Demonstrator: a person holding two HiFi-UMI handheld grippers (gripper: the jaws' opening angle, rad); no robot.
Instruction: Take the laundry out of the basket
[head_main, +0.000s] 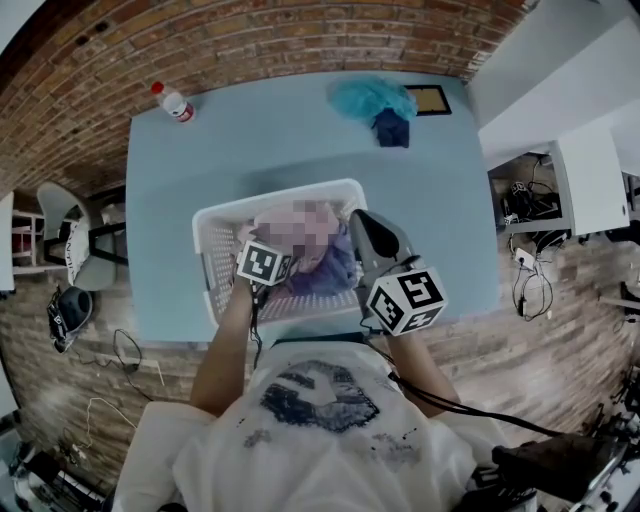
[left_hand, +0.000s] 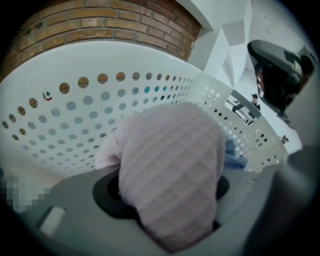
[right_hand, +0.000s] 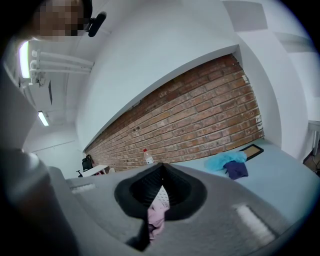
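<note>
A white perforated laundry basket stands on the light blue table near its front edge. In it lie a pink waffle-knit garment and a purple-blue garment. My left gripper reaches down into the basket. In the left gripper view the pink garment bulges up between the jaws of that gripper, which is shut on it. A blue garment lies behind it against the basket wall. My right gripper hovers over the basket's right side, shut and holding nothing.
At the table's far side lie a teal cloth and a dark blue cloth, beside a flat framed board. A plastic bottle stands at the far left corner. A brick wall runs behind; a chair stands on the left.
</note>
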